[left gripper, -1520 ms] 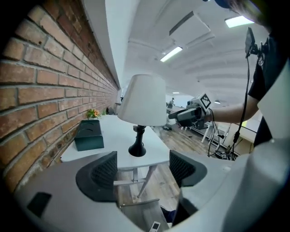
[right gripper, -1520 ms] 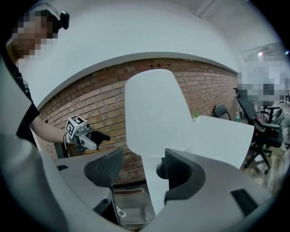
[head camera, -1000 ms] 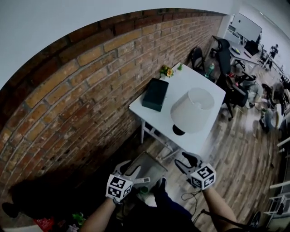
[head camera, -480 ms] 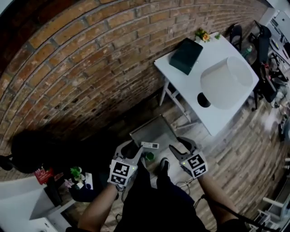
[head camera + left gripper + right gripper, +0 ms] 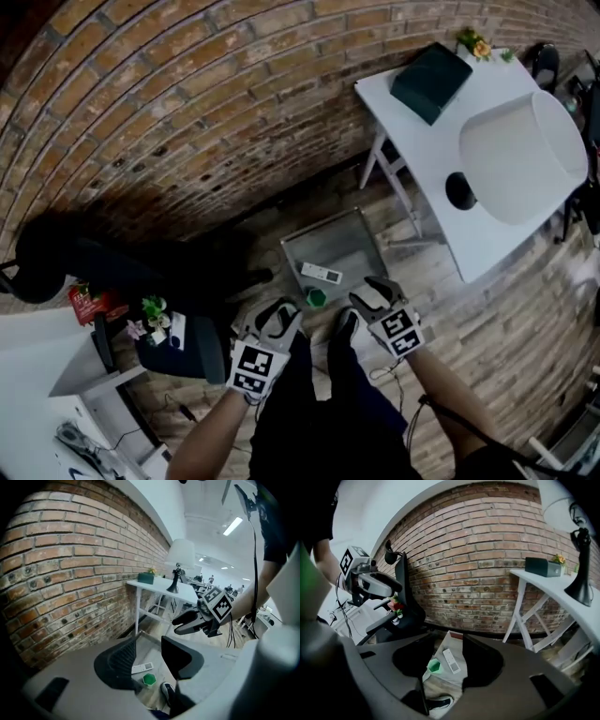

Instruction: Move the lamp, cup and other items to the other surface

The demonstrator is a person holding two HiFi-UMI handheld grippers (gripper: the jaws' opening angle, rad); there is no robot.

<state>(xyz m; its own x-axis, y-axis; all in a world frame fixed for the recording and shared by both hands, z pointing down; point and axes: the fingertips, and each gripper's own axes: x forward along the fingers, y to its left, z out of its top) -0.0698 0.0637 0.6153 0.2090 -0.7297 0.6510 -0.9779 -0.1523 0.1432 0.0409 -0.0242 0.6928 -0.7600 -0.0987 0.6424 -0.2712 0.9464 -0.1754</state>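
Note:
On the floor by the brick wall stands a low grey tray (image 5: 337,242) that bears a white remote (image 5: 322,273), and a green cup (image 5: 317,298) sits at its near edge. My left gripper (image 5: 272,315) and right gripper (image 5: 364,302) hover side by side just short of them, both open and with nothing in them. The left gripper view has the remote (image 5: 141,668) and cup (image 5: 149,679) below the left gripper (image 5: 148,639). Below the right gripper (image 5: 448,639) lie the cup (image 5: 434,665) and remote (image 5: 450,660). The white-shaded lamp (image 5: 520,155) stands on the white table (image 5: 412,141).
A dark green box (image 5: 431,70) and small flowers (image 5: 472,42) share the white table at the upper right. A black office chair (image 5: 183,342) stands at the left, beside a white desk (image 5: 37,375) with a small plant (image 5: 150,312). My shoe (image 5: 345,328) is near the tray.
The head view has swung down and left, so the white table now sits at the upper right. Both grippers have sunk toward the tray with the remote and cup.

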